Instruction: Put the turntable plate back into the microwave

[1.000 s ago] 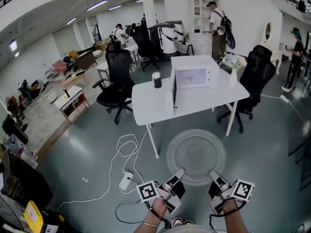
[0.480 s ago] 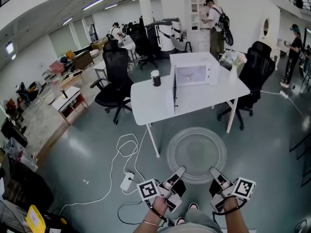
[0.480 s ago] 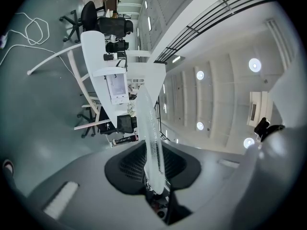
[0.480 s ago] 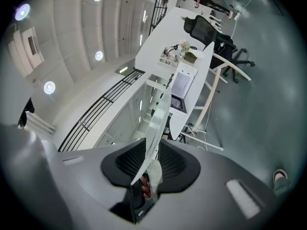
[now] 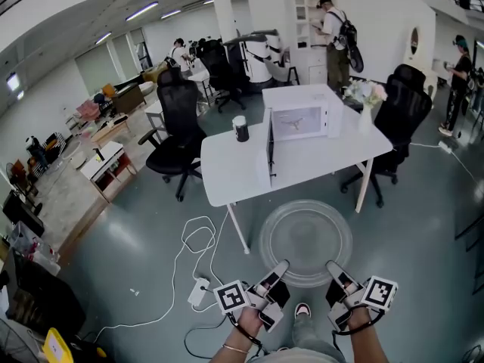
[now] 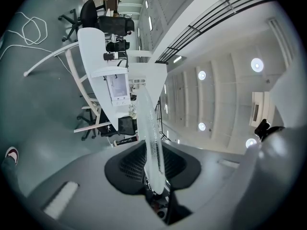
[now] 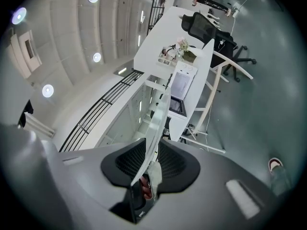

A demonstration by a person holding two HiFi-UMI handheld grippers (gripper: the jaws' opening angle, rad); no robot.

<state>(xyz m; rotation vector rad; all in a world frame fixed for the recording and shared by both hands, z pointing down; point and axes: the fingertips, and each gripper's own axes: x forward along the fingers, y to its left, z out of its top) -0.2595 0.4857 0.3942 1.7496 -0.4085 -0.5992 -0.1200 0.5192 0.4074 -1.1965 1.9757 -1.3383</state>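
left tongs (image 5: 280,266) and right tongs (image 5: 333,267) clamp the turntable plate (image 5: 306,234); table (image 5: 234,171), open microwave (image 5: 301,119) ahead.

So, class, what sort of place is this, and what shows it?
Probably an open-plan office or lab: a black swivel chair beside a white table bearing a microwave, with more desks behind.

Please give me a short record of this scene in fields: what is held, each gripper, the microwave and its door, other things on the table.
held object: glass turntable plate, carried roughly level above the floor
left hand-held gripper: shut on the plate's near rim
right hand-held gripper: shut on the plate's near rim
microwave: on the white table, door open
also on table: dark cup; flowers beside the microwave
task state: plate not yet in the microwave
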